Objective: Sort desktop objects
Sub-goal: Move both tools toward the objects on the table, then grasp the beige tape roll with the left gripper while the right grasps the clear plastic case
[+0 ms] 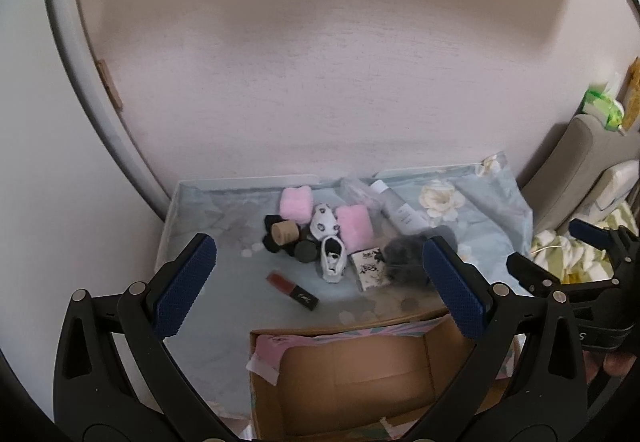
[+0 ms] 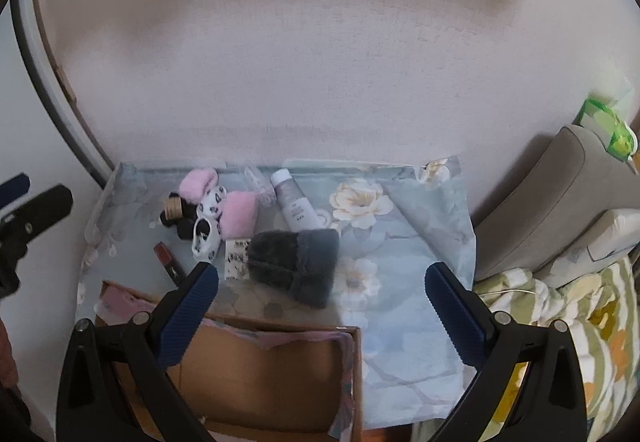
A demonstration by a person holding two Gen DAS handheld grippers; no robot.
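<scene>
Cloth: smooth pale blue fabric (image 2: pixel 404 354) printed with cream flowers, spread flat beneath both sets of jaws
Box: open brown cardboard box (image 2: pixel 256 382), rectangular with torn pink-papered edges, empty, below and nearest the jaws
Left gripper: (image 1: pixel 320 282) jaws wide apart, ribbed blue pads on black fingers, nothing between them but air above the clutter
Right gripper: (image 2: pixel 322 308) jaws wide apart, holding nothing, the hat just beyond their gap
Hat: grey fuzzy knitted hat (image 2: pixel 294 266), lying on its side
Tube: smooth grey cylinder (image 2: pixel 294 203) with white cap, beyond the hat
Pink pieces: two fluffy pink pads (image 1: pixel 296 205), far beyond the left jaws
Socks: white spotted fabric (image 1: pixel 333 258), crumpled
Card: small square printed card (image 1: pixel 370 268), touching the hat
Lipstick: slim, red and black (image 1: pixel 293 291), between the left jaws' line of sight
Cork: short tan cylinder (image 1: pixel 285 232) among black round pieces
</scene>
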